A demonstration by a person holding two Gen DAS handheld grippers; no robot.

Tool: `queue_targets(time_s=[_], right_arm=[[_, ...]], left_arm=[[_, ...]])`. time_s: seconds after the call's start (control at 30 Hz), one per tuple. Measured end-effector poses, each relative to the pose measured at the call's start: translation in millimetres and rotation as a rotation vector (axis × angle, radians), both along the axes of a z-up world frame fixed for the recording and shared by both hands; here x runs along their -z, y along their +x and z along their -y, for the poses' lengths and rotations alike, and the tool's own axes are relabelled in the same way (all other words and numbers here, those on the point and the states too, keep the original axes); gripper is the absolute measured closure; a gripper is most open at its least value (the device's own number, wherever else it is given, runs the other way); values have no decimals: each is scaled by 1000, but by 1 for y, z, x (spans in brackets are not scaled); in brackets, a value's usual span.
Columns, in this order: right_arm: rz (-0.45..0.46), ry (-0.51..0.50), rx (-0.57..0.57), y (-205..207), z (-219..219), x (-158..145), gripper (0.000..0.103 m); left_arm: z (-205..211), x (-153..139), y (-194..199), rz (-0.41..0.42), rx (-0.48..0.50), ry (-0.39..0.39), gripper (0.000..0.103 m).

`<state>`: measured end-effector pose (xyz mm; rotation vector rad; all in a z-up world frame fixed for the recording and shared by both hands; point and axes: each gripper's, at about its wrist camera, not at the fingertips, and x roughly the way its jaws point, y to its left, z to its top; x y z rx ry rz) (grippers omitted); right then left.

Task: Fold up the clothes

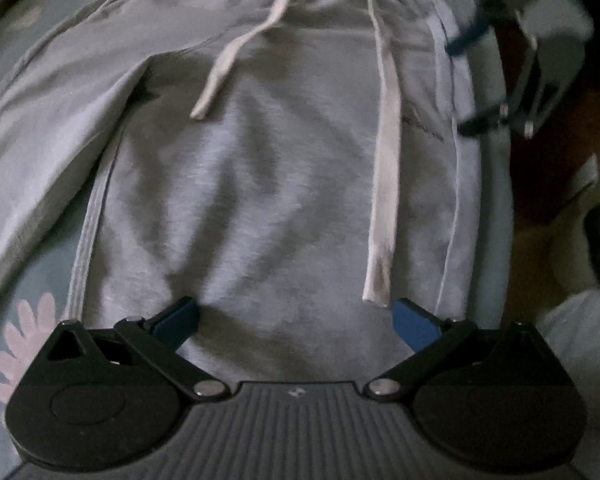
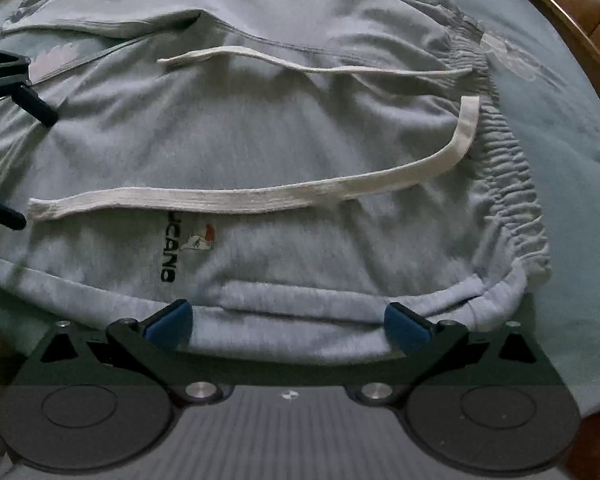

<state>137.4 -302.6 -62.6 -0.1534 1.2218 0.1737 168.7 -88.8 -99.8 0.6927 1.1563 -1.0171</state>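
- The pale grey, soft fleece sweatpants [image 2: 260,140] are lying spread on a bed, over a blue-grey bedsheet with a pale flower print [image 1: 24,344]; the gathered elastic waistband [image 2: 512,168] is sitting toward the right in the right wrist view, with one leg trailing off to the far left.
- Two flat white cotton drawstrings [image 2: 240,198] are lying loose across the front panel, near a small printed logo [image 2: 188,246].
- The cloth is looking light, limp and thick-piled, so I judge it will be draping and sagging rather than keeping shape, and not slipping much; the doubled side seam or the waistband edge is offering the firmest bite.
- The loose cords are likely to be dangling and catching when the fabric is lifted.
- The right gripper [image 2: 288,322] is standing wide, its blue pads straddling the near folded edge, clamping nothing.
- The left gripper [image 1: 296,322] is likewise spread wide over the fabric, empty; whether its tips are touching the cloth I cannot tell.
- A wooden bed frame [image 2: 568,12] is curving beyond the sheet.
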Motion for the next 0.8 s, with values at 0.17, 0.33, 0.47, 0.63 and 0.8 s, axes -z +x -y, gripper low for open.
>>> queue_targets(time_s=[0.17, 0.33, 0.47, 0.63, 0.8], right_arm=[[68, 73, 4, 17, -8, -15, 0], [37, 51, -7, 10, -19, 11, 0], [36, 46, -10, 0, -19, 9, 0], [20, 50, -18, 6, -17, 11, 0], [28, 44, 13, 6, -18, 14, 0]], left_arm=[[-1, -15, -8, -6, -22, -43, 1], [-3, -13, -11, -15, -37, -62, 1], [-8, -8, -12, -28, -60, -69, 1], [-13, -1, -13, -45, -89, -77, 1], [-20, 3, -10, -77, -137, -104, 1]])
